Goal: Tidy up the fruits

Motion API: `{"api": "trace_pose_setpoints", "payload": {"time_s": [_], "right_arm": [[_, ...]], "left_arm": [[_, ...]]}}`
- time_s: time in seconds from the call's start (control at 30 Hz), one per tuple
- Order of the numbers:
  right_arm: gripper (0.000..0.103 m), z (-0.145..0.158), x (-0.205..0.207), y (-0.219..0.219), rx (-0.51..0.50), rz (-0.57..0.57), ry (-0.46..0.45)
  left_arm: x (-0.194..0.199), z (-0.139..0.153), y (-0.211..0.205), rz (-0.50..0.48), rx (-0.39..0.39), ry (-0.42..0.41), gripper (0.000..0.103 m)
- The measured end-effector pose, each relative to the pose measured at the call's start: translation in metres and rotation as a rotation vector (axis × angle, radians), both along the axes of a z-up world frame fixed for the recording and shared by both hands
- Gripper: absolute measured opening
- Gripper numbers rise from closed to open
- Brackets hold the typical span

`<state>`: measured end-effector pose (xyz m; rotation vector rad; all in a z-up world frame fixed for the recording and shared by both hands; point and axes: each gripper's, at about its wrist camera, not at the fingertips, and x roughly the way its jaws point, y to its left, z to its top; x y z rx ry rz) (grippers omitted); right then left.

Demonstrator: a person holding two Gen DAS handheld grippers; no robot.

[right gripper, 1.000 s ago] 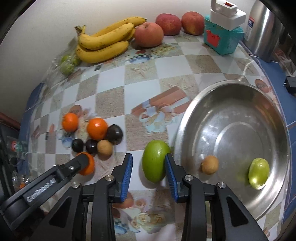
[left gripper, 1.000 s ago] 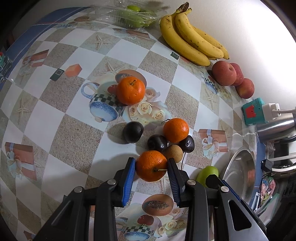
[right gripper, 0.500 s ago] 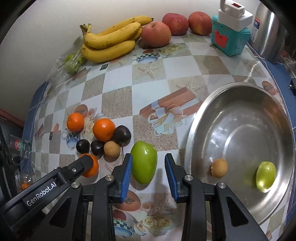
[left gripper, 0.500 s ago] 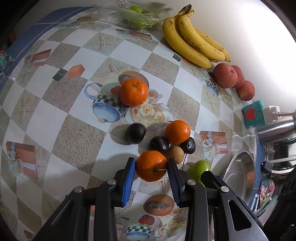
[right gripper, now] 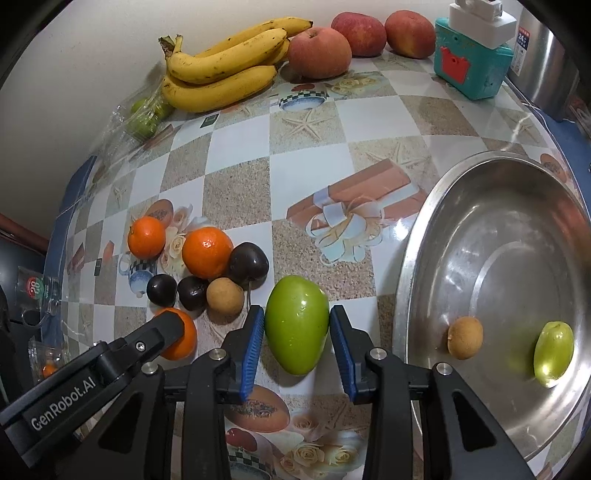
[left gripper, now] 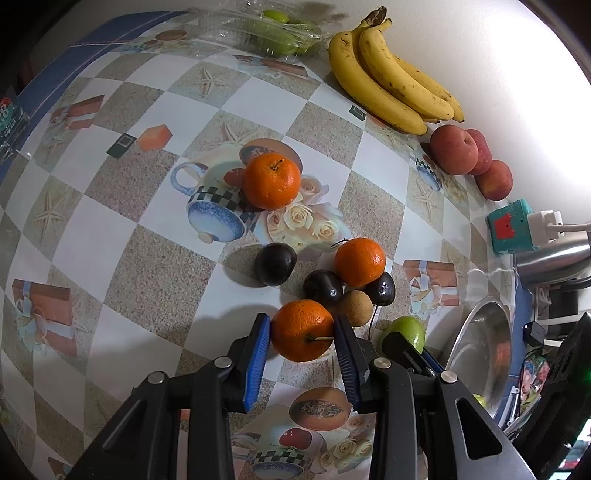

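My left gripper (left gripper: 302,321) is shut on a small orange (left gripper: 301,334) that sits low over the checked tablecloth, in front of a cluster of two more oranges (left gripper: 360,262), dark plums (left gripper: 275,263) and a brown longan (left gripper: 356,307). Beside it on the cloth lies a green fruit (right gripper: 295,325) between the blue pads of my right gripper (right gripper: 297,310). The pads stand close along its sides with a sliver of gap at the right one. The steel bowl (right gripper: 417,258) to the right holds a longan (right gripper: 464,337) and a small green fruit (right gripper: 553,353).
Along the wall at the back lie bananas (right gripper: 221,74), three red apples (right gripper: 319,51), a teal plug adapter (right gripper: 469,70) and a steel kettle (right gripper: 543,59). A clear bag of green fruits (left gripper: 273,31) lies at the far left. The left finger (right gripper: 162,328) sits close to the right gripper.
The right gripper has sunk lower around the green fruit, which now fills the space between its pads. The left gripper and its orange have stayed put.
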<state>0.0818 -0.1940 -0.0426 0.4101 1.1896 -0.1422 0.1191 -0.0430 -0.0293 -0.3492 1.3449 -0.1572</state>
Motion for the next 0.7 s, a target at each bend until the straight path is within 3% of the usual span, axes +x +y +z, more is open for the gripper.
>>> {"api": "trace_pose_setpoints", "payload": {"time_s": [0.4, 0.7], "right_arm": [[0.038, 0.006, -0.003, -0.002, 0.002, -0.012, -0.016], [0.038, 0.041, -0.015, -0.015, 0.016, -0.057, -0.096]], "left_arm": [[0.000, 0.003, 0.003, 0.014, 0.000, -0.012, 0.038], [-0.002, 0.019, 0.007, 0.020, -0.004, -0.064, 0.038]]}}
